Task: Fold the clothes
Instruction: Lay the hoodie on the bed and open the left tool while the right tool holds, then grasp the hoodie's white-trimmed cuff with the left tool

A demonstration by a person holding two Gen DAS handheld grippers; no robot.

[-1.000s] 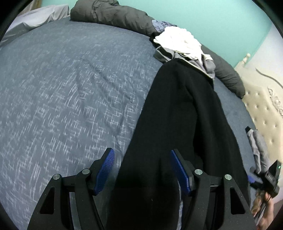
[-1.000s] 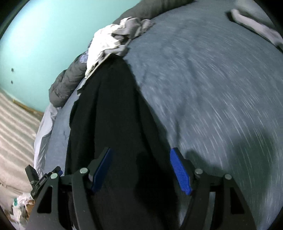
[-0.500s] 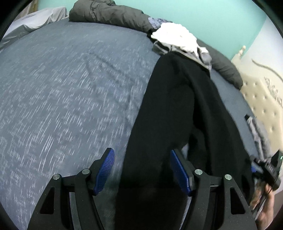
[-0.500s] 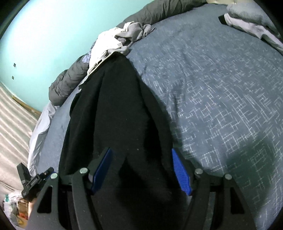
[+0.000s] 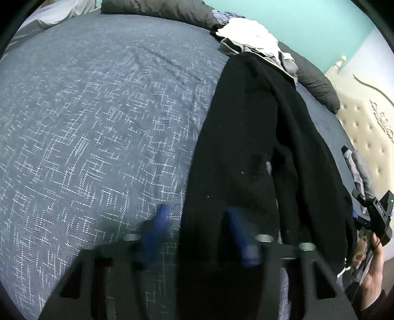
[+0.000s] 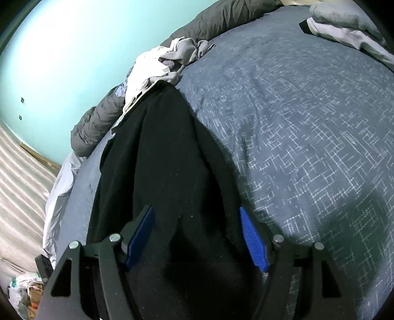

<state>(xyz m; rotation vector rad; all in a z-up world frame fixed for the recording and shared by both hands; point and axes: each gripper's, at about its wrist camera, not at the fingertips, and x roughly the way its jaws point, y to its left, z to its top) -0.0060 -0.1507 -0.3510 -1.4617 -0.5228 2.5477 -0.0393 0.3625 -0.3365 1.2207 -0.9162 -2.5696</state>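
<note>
A long black garment lies stretched out on the blue patterned bedcover. My left gripper hovers over the garment's near left edge. Its jaws are closing and its blue pads are blurred and still apart, with the cloth edge between them. In the right wrist view the same black garment runs away from my right gripper, which stands open astride the near end without its pads pressing. The right gripper also shows at the left view's right edge, held by a hand.
A white and grey clothes heap sits at the garment's far end, beside a dark grey duvet. Folded grey clothes lie near the tufted headboard. The bed edge drops to a striped floor.
The left gripper's fingers have swung inward around the garment's edge and now blur. Both grippers have come closer to the black garment. The right jaws stayed wide.
</note>
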